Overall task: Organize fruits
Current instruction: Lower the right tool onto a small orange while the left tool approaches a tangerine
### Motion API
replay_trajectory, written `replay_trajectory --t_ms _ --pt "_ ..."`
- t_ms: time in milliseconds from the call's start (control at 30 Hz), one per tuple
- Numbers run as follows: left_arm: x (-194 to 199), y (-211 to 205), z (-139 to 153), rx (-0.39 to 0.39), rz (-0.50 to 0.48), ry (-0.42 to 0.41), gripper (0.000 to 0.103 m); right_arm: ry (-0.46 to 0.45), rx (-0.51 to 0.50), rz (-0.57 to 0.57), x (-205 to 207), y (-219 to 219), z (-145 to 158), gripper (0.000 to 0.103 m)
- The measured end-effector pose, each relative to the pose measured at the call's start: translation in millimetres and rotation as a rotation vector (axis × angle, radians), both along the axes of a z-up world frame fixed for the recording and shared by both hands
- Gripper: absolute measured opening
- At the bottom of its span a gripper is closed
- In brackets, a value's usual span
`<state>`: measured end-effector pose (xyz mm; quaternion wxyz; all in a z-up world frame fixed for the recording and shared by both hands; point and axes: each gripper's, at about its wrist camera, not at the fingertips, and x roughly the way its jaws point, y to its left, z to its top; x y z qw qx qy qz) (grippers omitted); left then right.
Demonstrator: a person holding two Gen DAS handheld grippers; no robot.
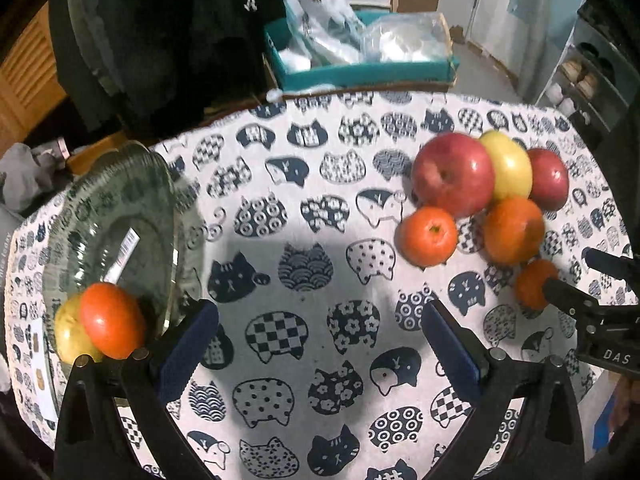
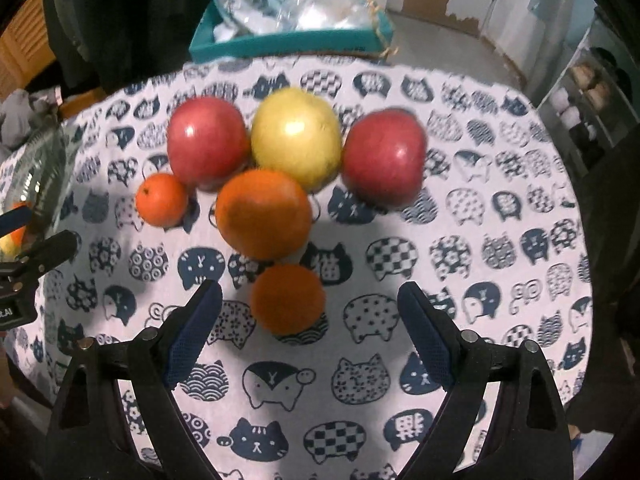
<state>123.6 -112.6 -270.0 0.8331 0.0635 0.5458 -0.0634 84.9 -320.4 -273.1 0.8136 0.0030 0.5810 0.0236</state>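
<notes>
letters "das" on right tongs (image 1: 576, 280); both tongs, left (image 1: 320, 320) too, released, grasping nothing.

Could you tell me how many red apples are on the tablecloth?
2. One red apple sits left of the yellow apple, the other red apple right of it. More could be hidden behind the pile.

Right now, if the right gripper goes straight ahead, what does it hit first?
Probably the small orange nearest the open right gripper, sitting between its fingers' line. The larger orange lies just behind it; depth is uncertain.
</notes>
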Motion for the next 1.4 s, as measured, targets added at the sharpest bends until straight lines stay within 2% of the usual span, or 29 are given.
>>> replay_trajectory --t_ms 133,200,400,433,533,833,1133,1233,1400 --pt "0.8 -2.2 -10.5 0.007 -0.006 0.026 0.102 0.038 0.005 -0.001 2.9 1.4 -18.3 0.089" --pt "2.3 -2.5 -14.8 0.013 -0.009 0.032 0.102 0.055 0.01 -0.003 3.8 2.4 -26.2 0.085" --pt "7.1 -5.9 -19.3 -0.004 -0.016 0.044 0.102 0.096 0.042 0.0 3.5 4.5 -41.8 0.064" --pt "8.1 -7.3 -20.0 -0.006 -0.019 0.043 0.102 0.099 0.043 0.003 3.2 5.0 -43.5 0.057" --pt "13.4 -14.7 -22.1 -0.015 -0.031 0.045 0.102 0.082 0.054 0.017 4.0 6.7 -42.7 0.046" --pt "32.2 -38.6 -26.3 -0.045 -0.067 0.046 0.102 0.018 0.025 -0.034 2.4 -17.4 -22.8 0.046" --pt "47.0 -58.0 -36.4 -0.05 -0.086 0.057 0.102 -0.001 0.009 -0.099 15.4 -56.3 -22.9 0.046" --pt "50.3 -63.2 -38.6 -0.063 -0.087 0.057 0.102 -0.005 0.009 -0.107 16.7 -57.4 -23.0 0.046" --pt "53.5 -66.4 -43.7 -0.072 -0.092 0.07 0.084 -0.019 0.0 -0.099 18.0 -54.3 -20.6 0.046"
